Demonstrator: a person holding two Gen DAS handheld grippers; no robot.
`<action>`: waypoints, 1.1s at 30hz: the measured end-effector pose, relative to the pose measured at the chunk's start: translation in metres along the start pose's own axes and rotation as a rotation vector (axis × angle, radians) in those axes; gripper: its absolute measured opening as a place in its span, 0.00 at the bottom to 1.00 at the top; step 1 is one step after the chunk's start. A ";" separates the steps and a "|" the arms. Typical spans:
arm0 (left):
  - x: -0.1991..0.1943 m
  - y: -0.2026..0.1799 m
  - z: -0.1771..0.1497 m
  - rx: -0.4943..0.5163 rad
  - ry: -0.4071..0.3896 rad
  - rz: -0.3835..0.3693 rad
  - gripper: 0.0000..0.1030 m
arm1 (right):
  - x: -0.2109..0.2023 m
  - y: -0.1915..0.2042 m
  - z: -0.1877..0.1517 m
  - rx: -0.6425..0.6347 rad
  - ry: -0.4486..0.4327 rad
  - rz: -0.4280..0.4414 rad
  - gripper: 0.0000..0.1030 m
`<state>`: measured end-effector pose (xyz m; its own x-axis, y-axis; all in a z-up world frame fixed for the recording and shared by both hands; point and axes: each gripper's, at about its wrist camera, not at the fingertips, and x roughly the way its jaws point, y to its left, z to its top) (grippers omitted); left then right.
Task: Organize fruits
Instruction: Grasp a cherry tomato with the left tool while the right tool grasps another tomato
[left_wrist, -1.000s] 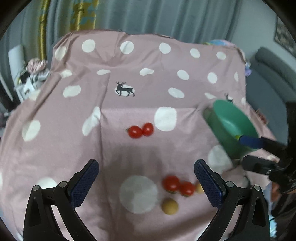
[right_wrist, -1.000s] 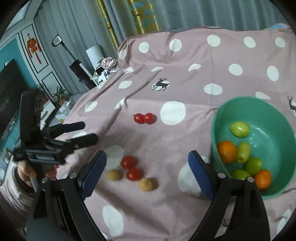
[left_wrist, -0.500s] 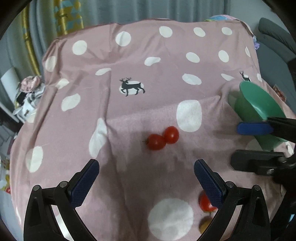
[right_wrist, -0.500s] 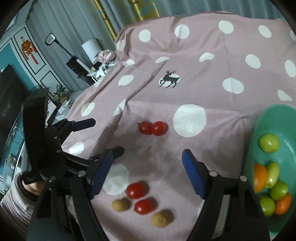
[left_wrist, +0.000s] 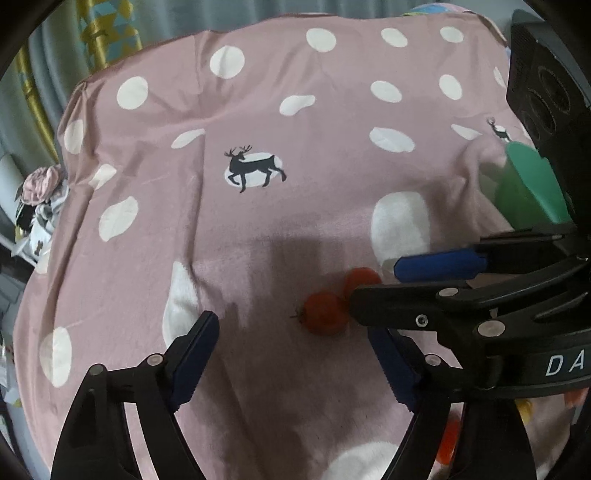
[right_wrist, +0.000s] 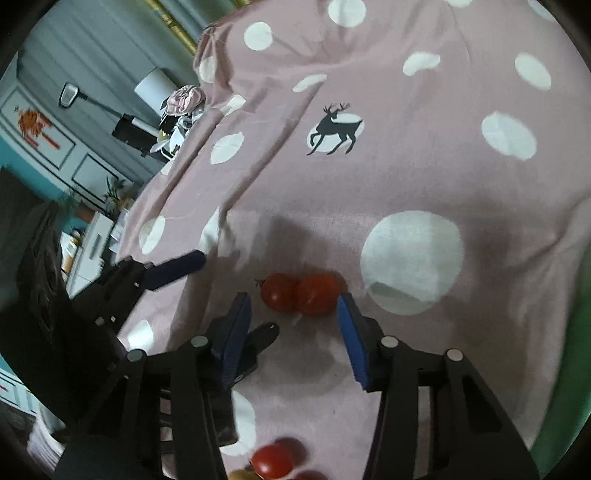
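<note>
**Both grippers closing near the tomato pair**

The left gripper (left_wrist: 295, 358) was narrowing, nothing between its pads. At its one o'clock, two touching tomatoes (right_wrist: 301, 293) lay on the dotted cloth (right_wrist: 424, 166); the right gripper (right_wrist: 293, 332) was closing just short of them, unpressed.

Home living room: curtains (left_wrist: 110, 33), framed wall panels (right_wrist: 40, 129), potted plant (right_wrist: 114, 192), polka-dot deer cloth (left_wrist: 295, 147) over table.
</note>
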<state>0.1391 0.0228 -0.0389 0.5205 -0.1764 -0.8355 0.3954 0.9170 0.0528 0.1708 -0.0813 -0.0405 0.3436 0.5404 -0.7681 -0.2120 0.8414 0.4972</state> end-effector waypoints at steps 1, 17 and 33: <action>0.002 0.001 0.001 -0.007 0.004 -0.002 0.81 | 0.003 -0.003 0.001 0.017 0.008 0.010 0.46; 0.028 0.000 0.008 -0.051 0.064 -0.029 0.66 | 0.023 -0.019 0.005 0.117 0.022 0.038 0.44; 0.037 -0.003 0.011 -0.059 0.049 -0.083 0.36 | 0.025 -0.036 0.008 0.150 -0.005 0.084 0.28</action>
<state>0.1655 0.0099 -0.0641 0.4498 -0.2358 -0.8615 0.3890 0.9199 -0.0486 0.1942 -0.0983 -0.0743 0.3347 0.6083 -0.7197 -0.1010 0.7825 0.6144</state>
